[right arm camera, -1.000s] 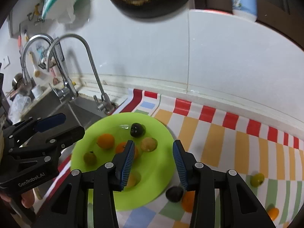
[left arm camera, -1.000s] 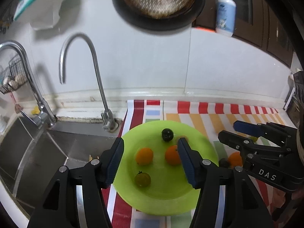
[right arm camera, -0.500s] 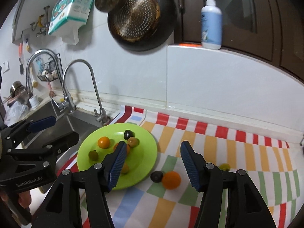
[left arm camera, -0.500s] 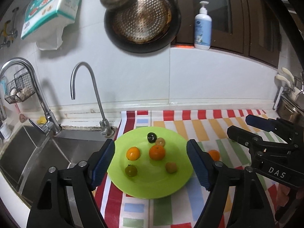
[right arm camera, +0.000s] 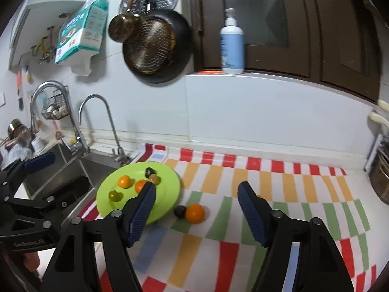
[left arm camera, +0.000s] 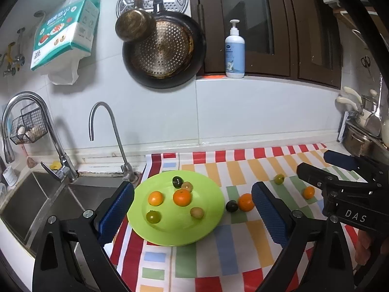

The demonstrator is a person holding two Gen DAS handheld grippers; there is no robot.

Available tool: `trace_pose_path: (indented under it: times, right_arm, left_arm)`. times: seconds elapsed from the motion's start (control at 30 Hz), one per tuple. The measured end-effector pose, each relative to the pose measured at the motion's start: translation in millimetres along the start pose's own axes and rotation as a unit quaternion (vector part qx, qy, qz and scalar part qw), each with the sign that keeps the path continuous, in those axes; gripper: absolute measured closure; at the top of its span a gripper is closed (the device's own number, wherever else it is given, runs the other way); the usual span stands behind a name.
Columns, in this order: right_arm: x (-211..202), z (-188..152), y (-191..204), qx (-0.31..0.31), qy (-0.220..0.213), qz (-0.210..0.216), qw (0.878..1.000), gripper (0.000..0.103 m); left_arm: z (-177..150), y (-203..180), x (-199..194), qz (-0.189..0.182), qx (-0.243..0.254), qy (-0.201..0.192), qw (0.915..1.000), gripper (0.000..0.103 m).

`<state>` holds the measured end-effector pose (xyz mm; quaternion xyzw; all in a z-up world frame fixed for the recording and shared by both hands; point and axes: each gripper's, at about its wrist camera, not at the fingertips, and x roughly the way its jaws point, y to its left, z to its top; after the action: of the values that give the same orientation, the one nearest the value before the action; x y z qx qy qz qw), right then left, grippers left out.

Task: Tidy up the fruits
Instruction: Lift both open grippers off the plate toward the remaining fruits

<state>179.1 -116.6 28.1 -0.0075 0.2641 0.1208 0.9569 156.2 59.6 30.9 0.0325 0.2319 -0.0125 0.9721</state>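
A green plate [left arm camera: 209, 221] [right arm camera: 167, 194] lies on the striped mat beside the sink and holds several small fruits, among them two oranges [left arm camera: 181, 197]. On the mat right of the plate lie a dark fruit [left arm camera: 231, 205] [right arm camera: 180, 211] touching an orange [left arm camera: 245, 202] [right arm camera: 194, 213]. Further right are a yellow-green fruit [left arm camera: 279, 178] and a small orange [left arm camera: 308, 192]. My left gripper [left arm camera: 192, 208] is open and empty, above and in front of the plate. My right gripper [right arm camera: 196, 202] is open and empty, above the mat; it also shows in the left wrist view [left arm camera: 323, 170].
A steel sink [left arm camera: 29, 202] with two taps [left arm camera: 107, 133] lies left of the plate. A pan [left arm camera: 163, 53] and a tissue pack hang on the wall. A soap bottle [left arm camera: 234, 51] stands on the ledge. Pots [left arm camera: 359, 138] stand at the right end.
Both grippers have pulled back and up from the plate and opened wider. The view now takes in more of the mat and the wall.
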Motion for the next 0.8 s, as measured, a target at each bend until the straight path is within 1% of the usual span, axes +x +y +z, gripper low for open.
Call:
trace_pose_path:
  times: [0.2, 0.4, 0.57, 0.8]
  right_arm:
    - [-17, -11, -18, 0.013, -0.009, -0.039, 0.999, 0.031]
    - [-27, -24, -34, 0.027, -0.005, -0.07, 0.997, 0.031]
    - [-33, -35, -47, 0.036, 0.004, -0.09, 0.995, 0.031]
    - [-37, -45, -60, 0.042, 0.015, -0.113, 0.993, 0.031]
  left_arm:
    - [-8, -14, -8, -0.005, 0.001, -0.012, 0.9999, 0.004]
    - [-17, -30, -10, -0.009, 0.008, -0.009, 0.9999, 0.003]
    - [-24, -41, -7, -0.02, 0.016, -0.001, 0.9997, 0.003]
    - [-29, -55, -2, -0.025, 0.032, -0.012, 0.9991, 0.004]
